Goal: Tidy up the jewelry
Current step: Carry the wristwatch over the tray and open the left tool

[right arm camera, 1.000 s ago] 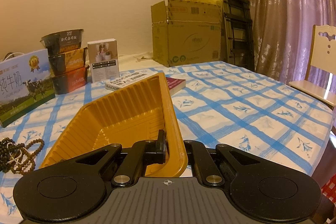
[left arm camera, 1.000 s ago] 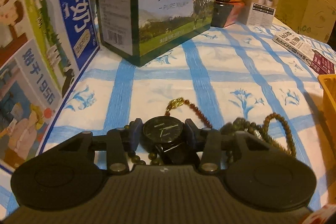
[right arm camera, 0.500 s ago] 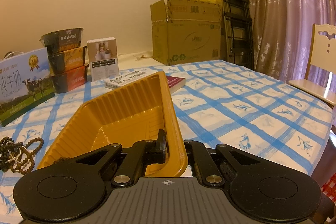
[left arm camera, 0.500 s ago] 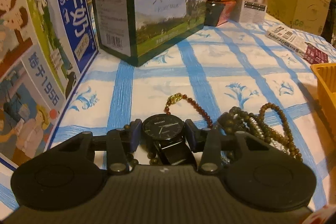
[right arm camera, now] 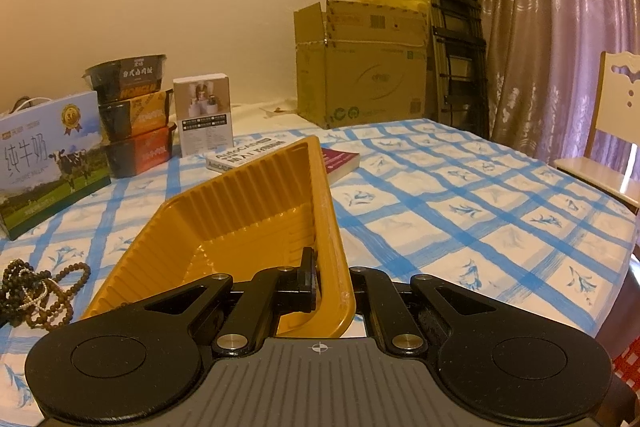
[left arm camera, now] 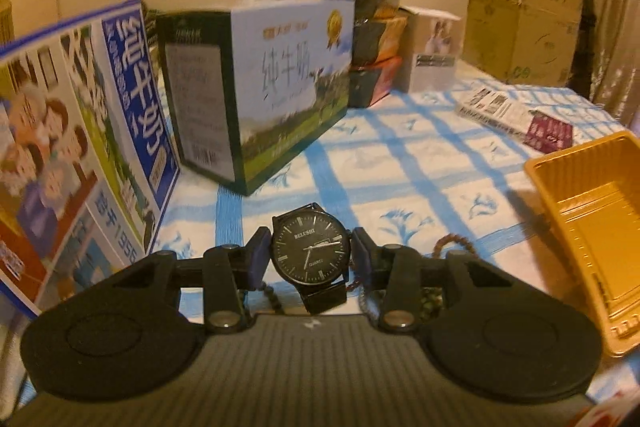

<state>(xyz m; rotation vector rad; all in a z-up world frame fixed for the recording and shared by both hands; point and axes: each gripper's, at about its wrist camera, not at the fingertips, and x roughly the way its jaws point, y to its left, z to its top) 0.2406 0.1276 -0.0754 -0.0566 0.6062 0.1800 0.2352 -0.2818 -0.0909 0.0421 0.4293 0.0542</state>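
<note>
My left gripper [left arm camera: 310, 253] is shut on a black wristwatch [left arm camera: 311, 250] and holds it lifted above the blue checked tablecloth, its strap hanging down. Bead strands [left arm camera: 448, 243] lie on the cloth below and right of it; they also show in the right wrist view [right arm camera: 36, 291] at the far left. My right gripper [right arm camera: 334, 287] is shut on the near right rim of an orange plastic tray [right arm camera: 248, 223], which is tilted. The tray also shows in the left wrist view [left arm camera: 592, 211] at the right, and looks empty.
Milk cartons [left arm camera: 276, 87] and a picture box [left arm camera: 80, 131] stand at the left. Stacked food bowls [right arm camera: 132, 115], a small white box [right arm camera: 204, 111], a book [right arm camera: 280, 155] and a cardboard box [right arm camera: 360, 63] sit at the back. A chair [right arm camera: 616, 131] stands at the right.
My left gripper has lifted the watch off the cloth and swung right, bringing the tray into view. The right gripper still holds the tray, nearly unmoved.
</note>
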